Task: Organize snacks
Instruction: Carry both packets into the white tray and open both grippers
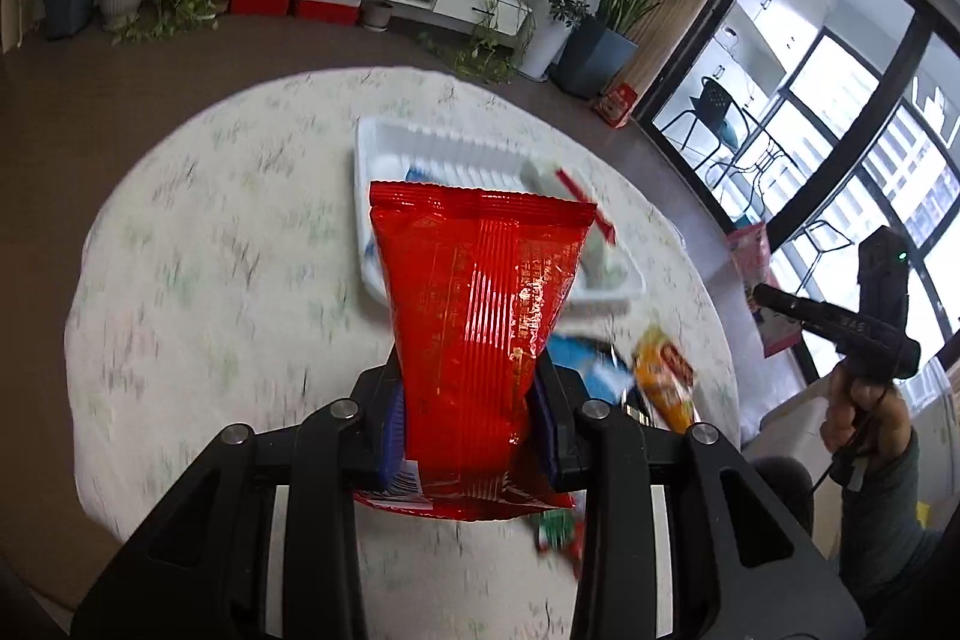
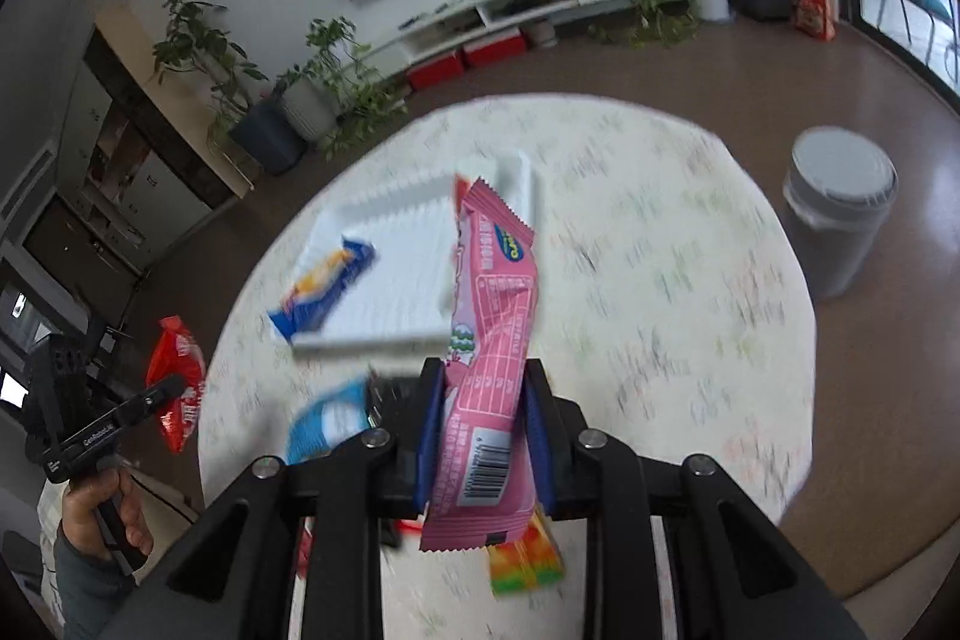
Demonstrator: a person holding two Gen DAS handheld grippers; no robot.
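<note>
My left gripper [image 1: 474, 418] is shut on a red snack bag [image 1: 480, 316] and holds it upright above the round table [image 1: 210, 280]. My right gripper [image 2: 483, 436] is shut on a pink snack packet [image 2: 489, 370], also held upright above the table. A white tray [image 1: 456, 154] lies on the table beyond both; in the right wrist view the tray [image 2: 396, 268] holds a blue snack pack [image 2: 324, 286]. The right gripper and its pink packet [image 1: 753, 268] show at the right edge of the left wrist view. The left gripper with the red bag [image 2: 177, 376] shows at the left of the right wrist view.
Loose snacks lie on the table near me: a blue pack [image 1: 591, 370], an orange pack [image 1: 666, 382], a green-red one [image 1: 561, 532], a yellow-green pack [image 2: 528, 562]. A grey bin [image 2: 840, 214] stands on the floor right of the table. Potted plants line the far wall.
</note>
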